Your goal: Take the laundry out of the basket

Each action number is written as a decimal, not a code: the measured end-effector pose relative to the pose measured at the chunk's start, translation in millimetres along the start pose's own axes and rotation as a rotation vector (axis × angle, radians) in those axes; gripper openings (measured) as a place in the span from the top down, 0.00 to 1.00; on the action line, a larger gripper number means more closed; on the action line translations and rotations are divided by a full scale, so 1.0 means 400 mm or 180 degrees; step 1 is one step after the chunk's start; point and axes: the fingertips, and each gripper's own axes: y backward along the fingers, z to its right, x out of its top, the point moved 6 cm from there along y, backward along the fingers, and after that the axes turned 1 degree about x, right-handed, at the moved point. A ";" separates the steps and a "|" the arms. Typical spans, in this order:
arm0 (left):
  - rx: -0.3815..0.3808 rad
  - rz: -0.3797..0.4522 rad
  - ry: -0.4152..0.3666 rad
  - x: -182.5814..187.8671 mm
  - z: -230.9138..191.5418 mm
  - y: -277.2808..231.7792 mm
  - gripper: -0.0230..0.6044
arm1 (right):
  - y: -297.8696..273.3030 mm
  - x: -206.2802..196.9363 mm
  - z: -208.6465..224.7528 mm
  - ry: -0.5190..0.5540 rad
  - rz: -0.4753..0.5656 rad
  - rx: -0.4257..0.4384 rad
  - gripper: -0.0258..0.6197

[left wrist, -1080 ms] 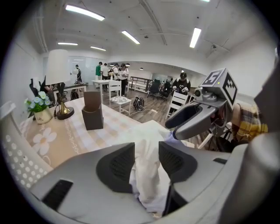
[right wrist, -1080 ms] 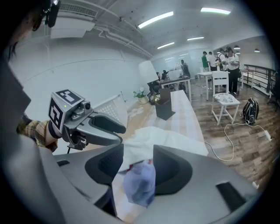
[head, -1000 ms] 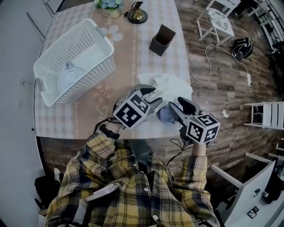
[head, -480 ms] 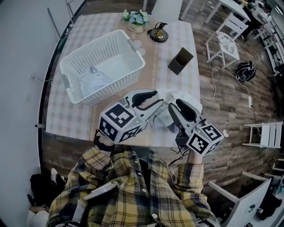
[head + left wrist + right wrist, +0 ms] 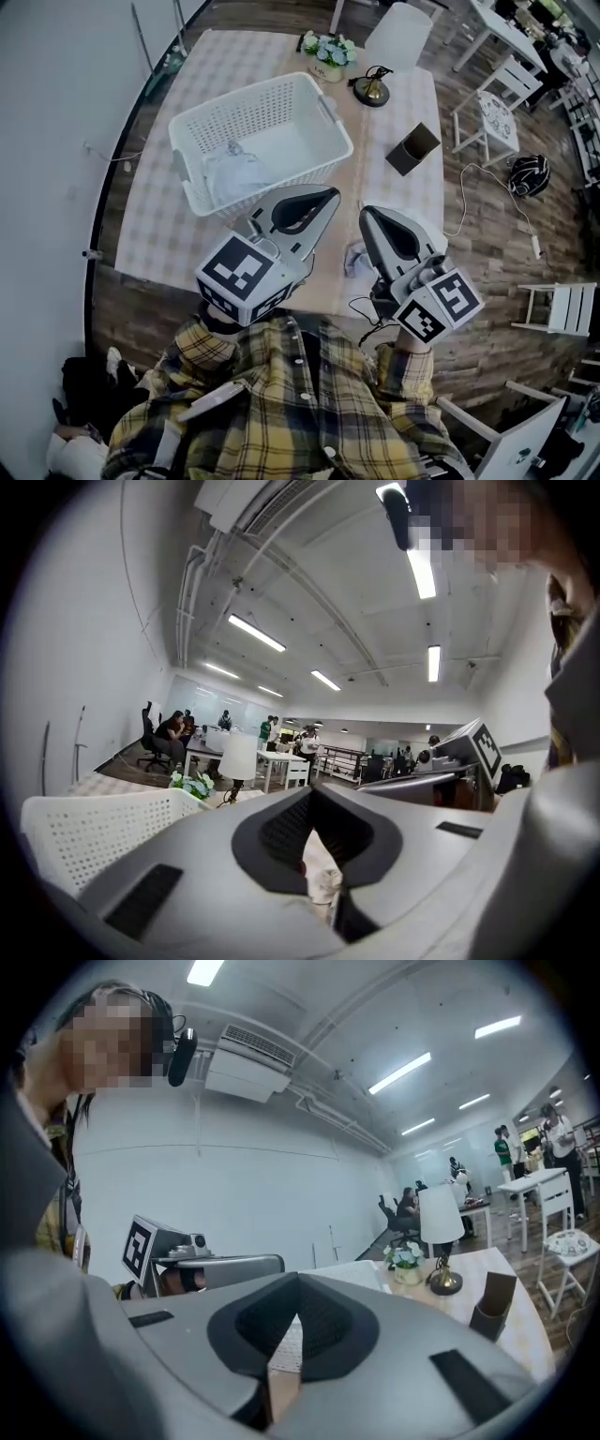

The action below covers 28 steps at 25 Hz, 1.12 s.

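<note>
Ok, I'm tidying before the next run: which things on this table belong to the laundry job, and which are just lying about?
Job: white basket, garment inside it, pale cloth lying outside it.
Lying about: flowers, table lamp, brown box.

wood floor (image 5: 487,234), white chairs (image 5: 494,117) R, grey wall (image 5: 56,187) L; ceiling strip lights (image 5: 256,633), office desks (image 5: 281,761) behind

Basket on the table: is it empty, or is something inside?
Not empty. The white basket stands upright on the table, and a pale crumpled garment lies on its bottom near one end.
</note>
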 end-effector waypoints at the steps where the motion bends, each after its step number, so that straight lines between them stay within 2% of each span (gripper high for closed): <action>1: -0.0005 0.0017 -0.0005 0.005 0.003 0.003 0.94 | 0.000 0.006 -0.006 0.0018 0.0013 0.0021 0.95; 12: -0.0087 0.0030 -0.0057 0.017 -0.033 0.055 0.94 | -0.047 0.008 -0.058 0.0082 -0.0023 0.0001 0.95; 18: -0.0089 0.0007 -0.0020 0.016 -0.019 0.050 0.94 | -0.031 0.010 -0.057 0.0174 -0.0038 -0.0106 0.95; 22: -0.0062 0.0004 -0.0069 0.017 0.007 0.042 0.94 | -0.013 0.015 -0.051 0.0181 -0.0017 -0.0117 0.95; 28: -0.0007 0.0029 -0.0004 0.014 0.032 0.027 0.94 | 0.007 0.010 -0.030 0.0188 -0.0050 -0.0058 0.95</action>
